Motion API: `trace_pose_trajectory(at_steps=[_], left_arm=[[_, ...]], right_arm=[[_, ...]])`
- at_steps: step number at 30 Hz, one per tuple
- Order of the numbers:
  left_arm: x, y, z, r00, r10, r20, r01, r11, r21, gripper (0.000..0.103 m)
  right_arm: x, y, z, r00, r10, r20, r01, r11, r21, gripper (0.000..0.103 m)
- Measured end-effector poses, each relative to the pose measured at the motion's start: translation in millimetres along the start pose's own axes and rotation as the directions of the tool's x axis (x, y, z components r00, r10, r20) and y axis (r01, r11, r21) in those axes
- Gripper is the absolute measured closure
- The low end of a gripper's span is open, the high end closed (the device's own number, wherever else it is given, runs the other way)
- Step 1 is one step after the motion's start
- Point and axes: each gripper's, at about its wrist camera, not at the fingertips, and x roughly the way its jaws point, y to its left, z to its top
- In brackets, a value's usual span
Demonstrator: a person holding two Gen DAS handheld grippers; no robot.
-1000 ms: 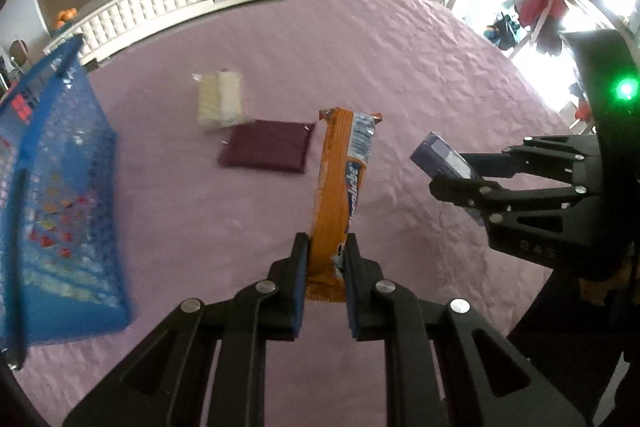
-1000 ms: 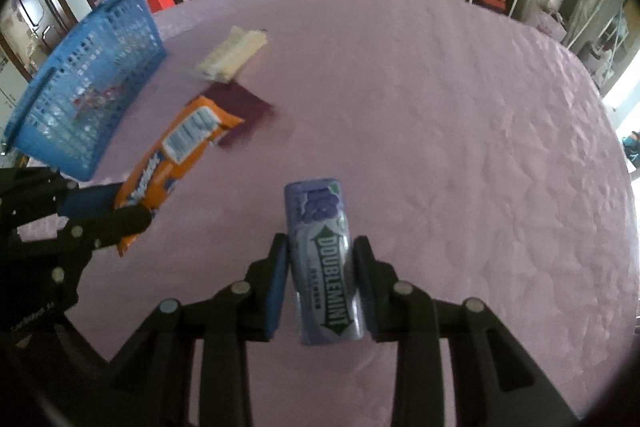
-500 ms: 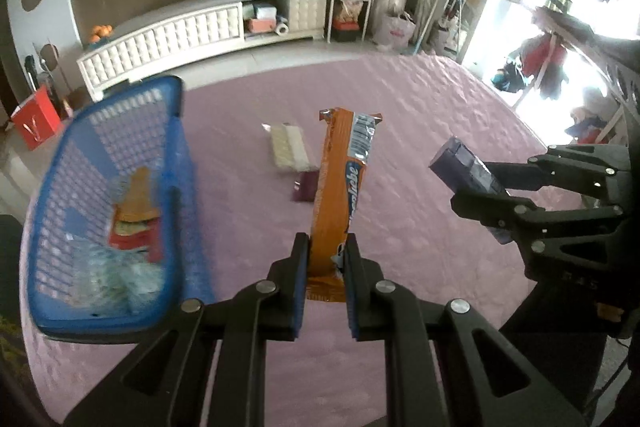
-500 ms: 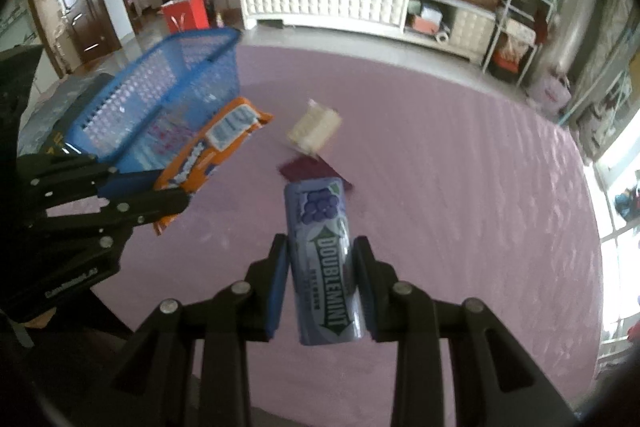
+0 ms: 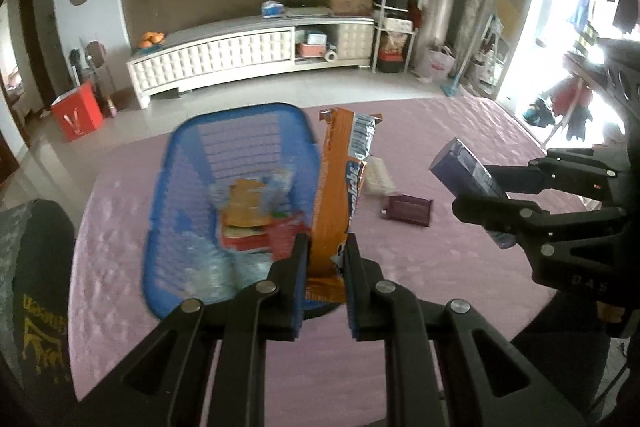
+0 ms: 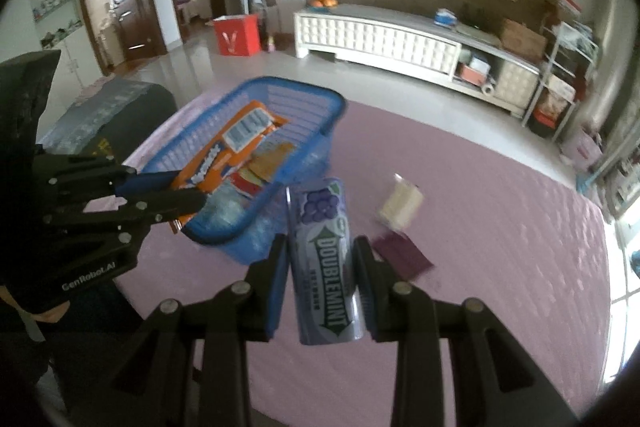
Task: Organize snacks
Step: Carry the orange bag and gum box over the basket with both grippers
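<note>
Snack packets hang in both grippers above a bed-like surface covered in a pink quilted spread [image 5: 460, 131]. The left gripper [image 5: 326, 267] has its jaws pinched on the lower end of a long orange wrapper [image 5: 340, 187], which stands nearly upright with its silver-printed top tilted slightly right; from the right wrist view the same orange wrapper [image 6: 228, 151] is over the near rim of a blue plastic basket [image 6: 320, 99]. The right gripper [image 6: 322, 267] has its jaws closed against the sides of a purple Doublemint gum pack [image 6: 326, 267], grape picture at the far end, lettering running along its length. In the left wrist view that gum pack [image 5: 468, 179] juts up and left from the right gripper [image 5: 480, 195] near the right edge of the spread. The basket [image 5: 168, 187] sits toward the spread's left side, holding a blurred heap of wrappers in red, yellow and clear film. Two items lie on the spread between basket and right gripper: a pale cream packet [image 5: 378, 179] and, just nearer the camera, a flat dark maroon packet [image 5: 408, 211]. A white cabinet [image 5: 248, 51] lines the far wall.
</note>
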Motion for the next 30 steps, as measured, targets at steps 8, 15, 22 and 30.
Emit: trace_pose_trajectory(at_steps=[8,15,22,30], left_arm=[[-5,54,-1,0.998,0.06,-0.014,-0.061,0.998,-0.031,0.089],[8,87,0,0.996,0.075,-0.039,-0.078,0.994,-0.082,0.088],[31,102,-5,0.996,0.05,-0.069,-0.058,0.992,-0.11,0.088],[50,103,-8,0.995,0.026,-0.094,-0.035,0.995,-0.096,0.088]], right_arm=[[32,34,29,0.999,0.051,0.002,-0.051,0.998,-0.049,0.066],[58,54,46,0.997,0.08,-0.02,-0.082,0.994,-0.071,0.066],[85,66,56,0.995,0.078,-0.064,-0.084,0.992,-0.097,0.066],[104,71,53,0.99,0.077,-0.119,-0.09,0.991,-0.104,0.066]])
